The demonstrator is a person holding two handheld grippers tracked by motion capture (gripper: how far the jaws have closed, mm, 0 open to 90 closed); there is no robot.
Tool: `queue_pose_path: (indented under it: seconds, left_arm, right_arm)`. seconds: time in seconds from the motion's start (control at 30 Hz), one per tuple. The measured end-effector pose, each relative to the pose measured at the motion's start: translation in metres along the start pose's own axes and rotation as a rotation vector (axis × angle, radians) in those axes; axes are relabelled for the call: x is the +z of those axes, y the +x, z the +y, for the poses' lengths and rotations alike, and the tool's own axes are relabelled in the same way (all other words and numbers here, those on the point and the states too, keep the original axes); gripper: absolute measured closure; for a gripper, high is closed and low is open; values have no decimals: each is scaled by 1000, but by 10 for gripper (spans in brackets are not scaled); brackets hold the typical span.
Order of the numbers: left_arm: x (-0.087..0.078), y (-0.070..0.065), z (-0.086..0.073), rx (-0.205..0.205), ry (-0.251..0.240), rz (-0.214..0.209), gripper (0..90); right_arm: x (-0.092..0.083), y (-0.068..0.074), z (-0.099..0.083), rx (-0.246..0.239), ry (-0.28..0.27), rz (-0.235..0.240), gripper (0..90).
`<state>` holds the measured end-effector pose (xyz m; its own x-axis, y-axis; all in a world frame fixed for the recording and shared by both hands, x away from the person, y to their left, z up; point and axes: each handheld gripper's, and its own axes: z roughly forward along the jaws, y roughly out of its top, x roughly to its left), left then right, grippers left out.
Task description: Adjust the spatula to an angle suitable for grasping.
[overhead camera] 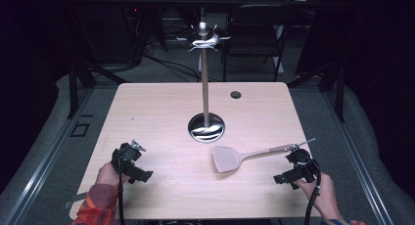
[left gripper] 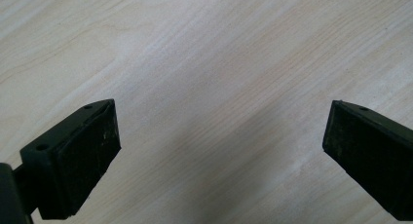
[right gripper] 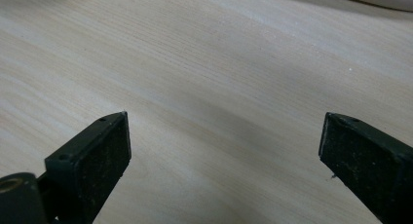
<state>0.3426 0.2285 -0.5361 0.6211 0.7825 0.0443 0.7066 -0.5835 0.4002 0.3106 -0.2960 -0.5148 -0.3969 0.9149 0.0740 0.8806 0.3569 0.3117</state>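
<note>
We see a pale wooden table (overhead camera: pixel 161 112) in a dark room; the high view adds the spatula (overhead camera: pixel 235 156) and the hook stand (overhead camera: pixel 205 78). Both the left gripper (left gripper: pixel 219 146) and the right gripper (right gripper: pixel 224 156) stand wide, empty.

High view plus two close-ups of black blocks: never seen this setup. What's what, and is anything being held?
No robot here: a person holds a hand-held gripper in each hand. The high view looks down on a wooden table. On it lie a spatula and a metal utensil stand with hooks on top, its round base near the middle. The left gripper and right gripper sit near the table's front edge, the right one by the spatula's handle end. The other two pictures come from cameras riding on each gripper; the black blocks are its fingers. Both pairs stand wide apart over bare wood, so nothing is held.
</note>
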Motion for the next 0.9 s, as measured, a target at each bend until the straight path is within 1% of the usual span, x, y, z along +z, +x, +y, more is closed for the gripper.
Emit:
queue_pose_path:
  seconds: [0.03, 0.07, 0.13, 0.17, 0.2, 0.27, 0.3, 0.33, 0.37, 0.4, 0.43, 0.47, 0.5, 0.53, 0.63, 0.67, 0.7, 0.73, 0.77, 0.83, 0.87, 0.9]
  left_arm:
    - [0, 0, 0, 0, 0, 0, 1]
    - [-1, 0, 0, -1, 0, 0, 1]
    - [-1, -1, 0, 0, -3, 2, 1]
    - [-1, -1, 0, 1, -3, 3, 1]
    - [-1, -1, 0, -1, -2, 4, 0]
    - [-1, 0, -1, -3, -2, 4, 0]
    - [-1, 0, -1, -3, -2, 4, 1]
    - [-1, -1, 0, -2, -3, -1, 1]
    - [-1, -1, 0, -1, -3, -2, 1]
    - [-1, -2, 0, 0, -5, 0, 1]
    - [0, -1, 0, -1, -4, 0, 1]
    - [0, -1, 0, -1, -4, -1, 0]
    - [0, -1, 0, -2, -3, -1, 0]
    - [0, -1, 0, -3, -1, -2, 0]
    - [-1, -1, 0, -2, 0, -3, 0]
    - [0, 0, 0, -2, 0, -3, 0]
    - [0, 0, 0, -2, 1, -3, 0]
    - [0, 0, 0, -3, 1, -3, 0]
    - [0, 0, 0, -2, 1, -3, 0]
    - [0, 0, 0, -3, 0, -3, 0]
    - [0, 0, 0, -4, 1, -3, 0]
    - [0, 0, 0, -4, 1, -3, 1]
  right_arm:
    - [1, 1, 0, 8, -4, 13, 40]
    - [0, 1, 0, -4, 3, 9, 33]
    - [0, 2, 0, -3, 1, 2, 30]
    - [0, 3, 0, -9, -5, 15, 20]
    - [0, 3, 1, -22, -2, 19, 17]
    - [0, 6, 2, -20, -12, 20, 9]
    - [0, 6, 2, -20, -12, 20, 9]
    - [-1, 6, 3, -34, -3, 3, 5]
    - [-1, 8, 4, -41, -4, 4, 2]
    - [1, 9, 4, -39, -17, 17, 2]
    - [0, 11, 6, -54, -14, 12, 0]
    - [1, 13, 6, -51, -27, 31, 0]
    - [0, 13, 7, -64, -16, 7, 0]
    - [3, 15, 9, -68, -26, 27, 0]
    - [5, 18, 12, -81, -35, 19, 0]
    - [4, 18, 14, -97, -26, 9, 0]
    - [5, 20, 16, -100, -39, 16, 0]
    - [4, 20, 18, -112, -29, -13, 0]
    - [5, 22, 20, -114, -41, -14, 0]
    - [4, 23, 25, -134, -39, -28, 0]
    - [6, 24, 28, -135, -51, -11, 0]
    - [6, 24, 28, -135, -51, -11, 0]
